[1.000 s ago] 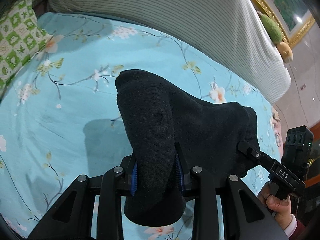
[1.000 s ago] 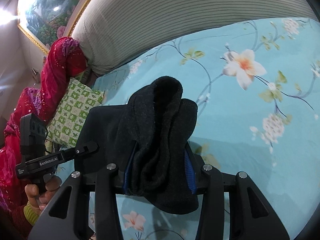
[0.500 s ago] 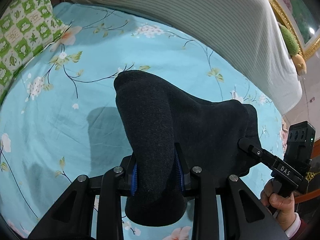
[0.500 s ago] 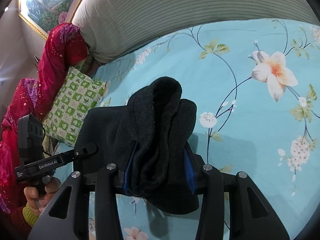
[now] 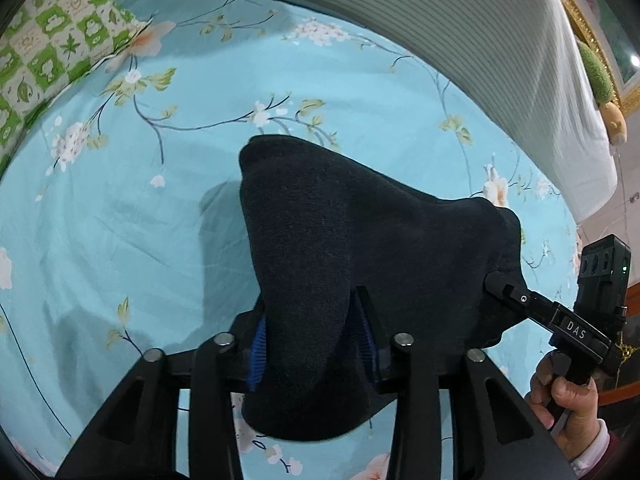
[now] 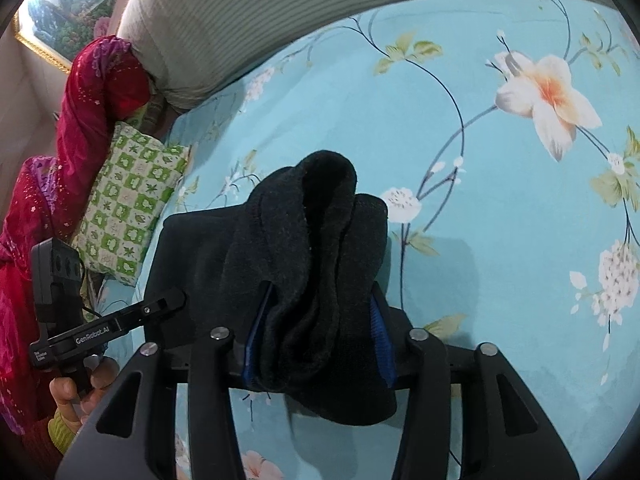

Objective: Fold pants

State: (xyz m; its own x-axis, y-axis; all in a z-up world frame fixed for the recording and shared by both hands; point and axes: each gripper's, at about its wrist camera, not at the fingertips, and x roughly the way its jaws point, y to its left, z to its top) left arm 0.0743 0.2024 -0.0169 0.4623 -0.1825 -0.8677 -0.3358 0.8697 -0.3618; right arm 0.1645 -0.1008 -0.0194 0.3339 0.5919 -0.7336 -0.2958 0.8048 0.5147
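- Bed (image 5: 100,220) with a light blue floral sheet, big striped grey-white bolster (image 5: 480,40) along the far side, gold-framed painting (image 6: 68,8) on the wall behind.
- Far left: a green-and-white checked pillow (image 5: 48,48) on the sheet; in the right wrist view a red sparkly cloth (image 6: 88,100) is piled next to it.
- Left tongs (image 5: 312,344) are pinching a bunched corner of the dark pants (image 5: 360,248) between the blue pads.
- The pants are held up off the bed, stretched between both tongs, with their shadow on the sheet below.
- Right tongs (image 6: 316,336) are clamped on a thicker wad of the same fabric, folds spilling over the front.
- Right hand (image 5: 568,400) shows at the edge of the left wrist view, gripping its handle.
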